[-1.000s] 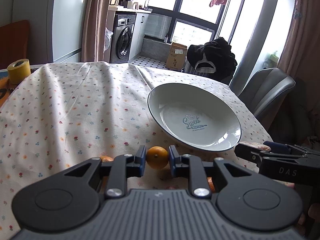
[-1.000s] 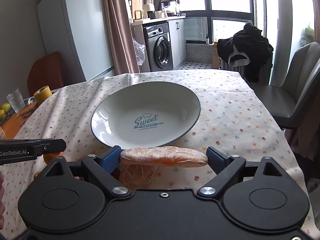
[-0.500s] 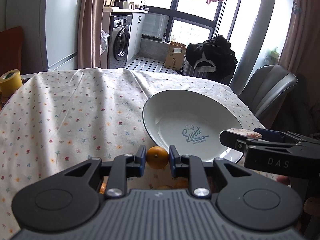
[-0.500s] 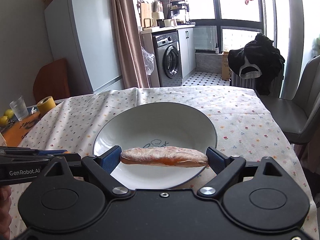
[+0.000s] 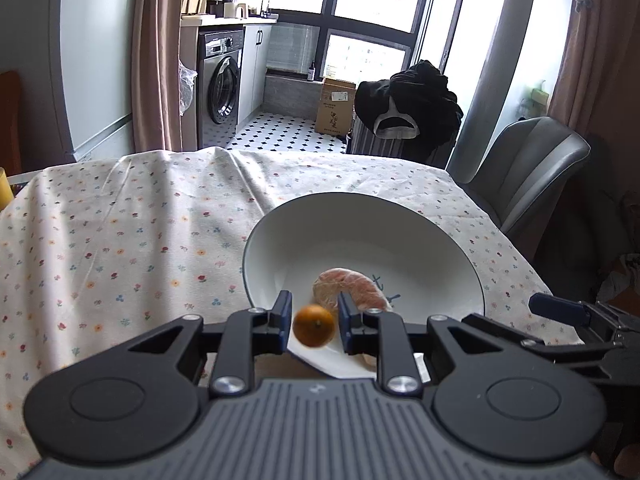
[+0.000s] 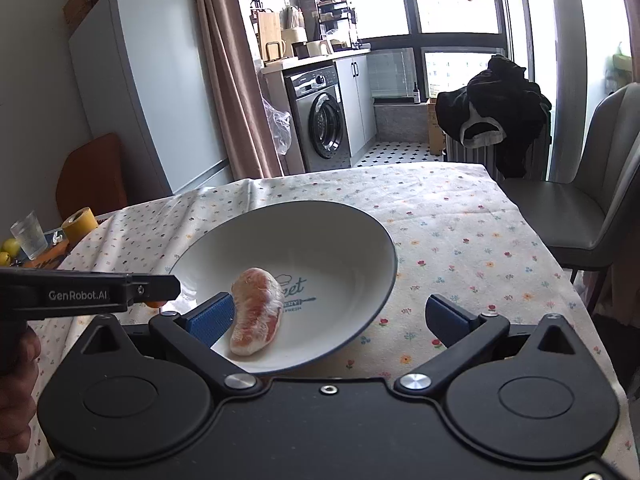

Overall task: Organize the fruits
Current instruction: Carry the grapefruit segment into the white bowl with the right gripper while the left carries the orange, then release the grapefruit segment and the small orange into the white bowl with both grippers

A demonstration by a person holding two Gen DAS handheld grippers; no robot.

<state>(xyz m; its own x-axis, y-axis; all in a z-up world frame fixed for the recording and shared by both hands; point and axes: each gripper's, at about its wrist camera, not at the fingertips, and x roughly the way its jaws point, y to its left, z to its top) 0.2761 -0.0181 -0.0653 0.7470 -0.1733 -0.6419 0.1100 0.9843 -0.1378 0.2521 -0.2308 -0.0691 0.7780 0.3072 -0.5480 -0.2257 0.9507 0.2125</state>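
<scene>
A white plate (image 5: 440,240) with a dark rim and blue print sits on the flowered tablecloth; it also shows in the right wrist view (image 6: 360,224). A plastic-wrapped pink fruit wedge (image 6: 256,310) lies in the plate, also seen in the left wrist view (image 5: 352,286). My right gripper (image 6: 328,318) is open and empty above the plate's near rim. My left gripper (image 5: 314,316) has its jaws slightly apart around a small orange (image 5: 314,326), which looks loose between them over the plate's near rim. The left gripper's side shows in the right wrist view (image 6: 88,294).
A yellow tape roll (image 6: 80,224), a glass (image 6: 30,234) and yellow fruits (image 6: 10,248) stand at the table's far left. A grey chair (image 6: 592,200) stands at the right edge. The tablecloth (image 5: 120,232) covers the table left of the plate.
Both grippers moved forward over the plate. The right gripper opened and the wrapped wedge dropped into the plate. The left gripper's jaws parted a little and the orange sits lower between them.
</scene>
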